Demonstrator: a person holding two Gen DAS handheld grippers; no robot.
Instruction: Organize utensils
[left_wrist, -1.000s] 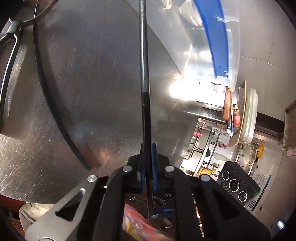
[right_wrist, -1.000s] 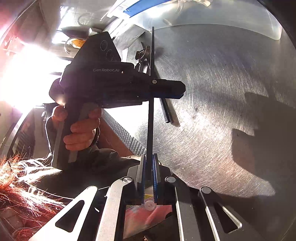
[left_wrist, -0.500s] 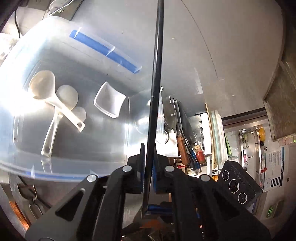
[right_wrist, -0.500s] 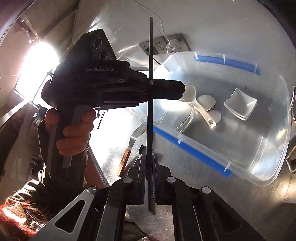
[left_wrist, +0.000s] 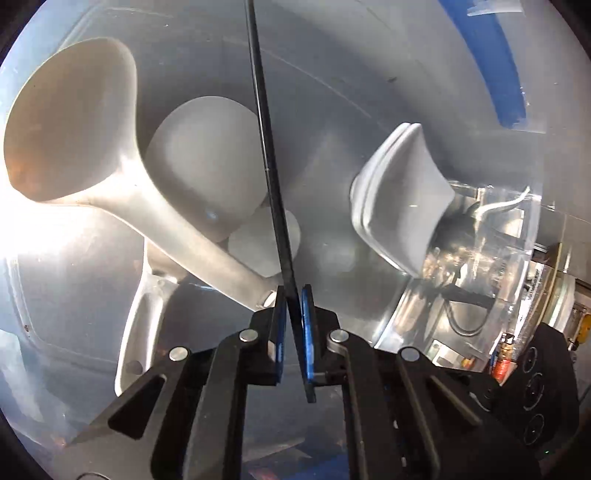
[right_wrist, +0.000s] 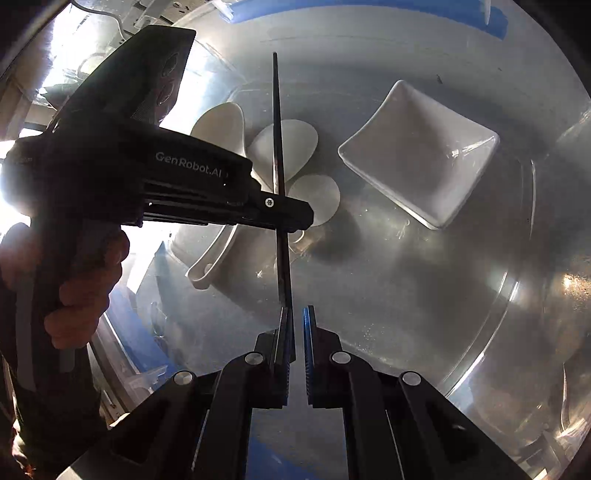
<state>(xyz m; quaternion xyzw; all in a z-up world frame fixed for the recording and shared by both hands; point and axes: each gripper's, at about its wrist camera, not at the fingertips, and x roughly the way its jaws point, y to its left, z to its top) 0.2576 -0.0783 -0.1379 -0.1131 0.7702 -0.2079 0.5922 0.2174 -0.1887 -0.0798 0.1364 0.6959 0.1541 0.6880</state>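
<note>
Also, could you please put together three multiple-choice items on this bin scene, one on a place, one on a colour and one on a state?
1. Where is the square white dish? A) inside the clear bin B) on a shelf C) in a gripper
2. What colour is the rim tape? A) red B) blue C) green
3. The black rod is: A) lying on the bin floor B) snapped in two C) held by the left gripper
Answers: A, it rests on the bin's floor; B, the strip is blue; C, the fingers clamp it mid-air.
</note>
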